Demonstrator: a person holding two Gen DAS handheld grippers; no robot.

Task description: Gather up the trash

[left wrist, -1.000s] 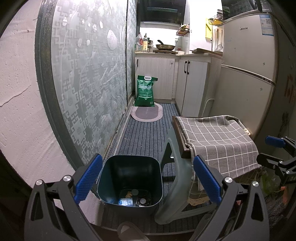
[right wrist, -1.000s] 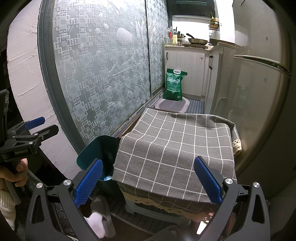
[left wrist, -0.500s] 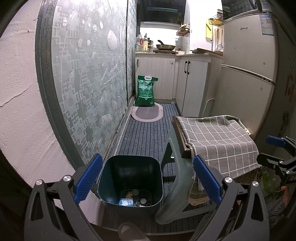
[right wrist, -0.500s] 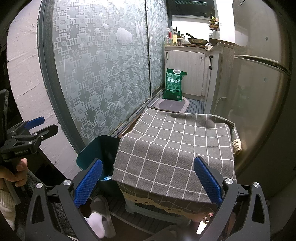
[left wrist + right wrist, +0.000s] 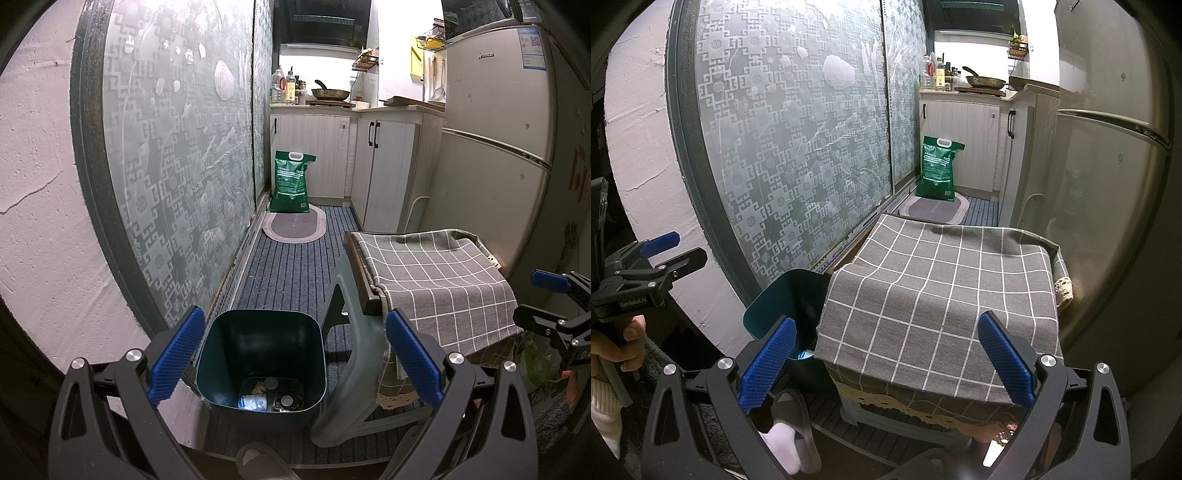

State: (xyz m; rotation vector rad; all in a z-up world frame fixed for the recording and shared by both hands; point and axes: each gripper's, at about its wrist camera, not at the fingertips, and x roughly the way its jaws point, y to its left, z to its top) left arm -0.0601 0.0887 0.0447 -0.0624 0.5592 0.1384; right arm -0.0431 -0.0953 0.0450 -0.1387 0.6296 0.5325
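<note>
Hovering wide apart and empty, the left gripper [image 5: 291, 358] frames the bin [image 5: 260, 360] between its fingers. Light scraps [image 5: 271, 393] lie deep inside. The right gripper [image 5: 886, 363] is also wide, empty.

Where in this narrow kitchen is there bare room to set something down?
The checked cloth over the stool has nothing on it. The striped floor mat lies bare between the trash bin and the oval rug. It is crowded near the camera: bin, stool and a slippered foot sit tight together, and the bin holds trash.
</note>
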